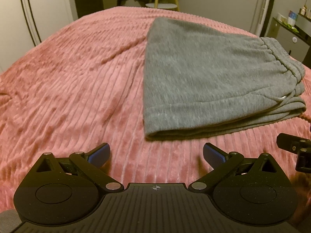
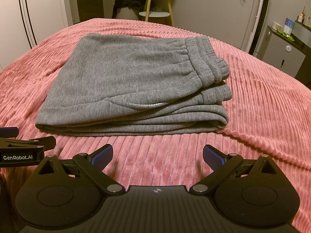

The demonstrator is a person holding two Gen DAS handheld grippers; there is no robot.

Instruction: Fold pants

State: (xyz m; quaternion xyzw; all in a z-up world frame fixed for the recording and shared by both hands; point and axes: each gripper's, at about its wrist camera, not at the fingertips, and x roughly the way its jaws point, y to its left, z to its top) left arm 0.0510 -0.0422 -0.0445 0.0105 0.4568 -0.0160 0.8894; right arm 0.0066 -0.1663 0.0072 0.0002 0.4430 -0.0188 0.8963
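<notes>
Grey sweatpants (image 2: pixel 126 85) lie folded in a flat stack on the pink ribbed bedspread (image 2: pixel 262 106), waistband at the right. They also show in the left wrist view (image 1: pixel 204 77), ahead and to the right. My left gripper (image 1: pixel 156 153) is open and empty, above the bedspread short of the stack's near left corner. My right gripper (image 2: pixel 157 155) is open and empty, just in front of the stack's near edge. The left gripper shows at the left edge of the right wrist view (image 2: pixel 21 147).
A small round-shelved side table (image 2: pixel 155 11) with dark clothing beside it stands beyond the far edge of the bed. A grey cabinet (image 2: pixel 283 56) with small items on top stands at the right. A white wardrobe (image 2: pixel 29 9) is at the left.
</notes>
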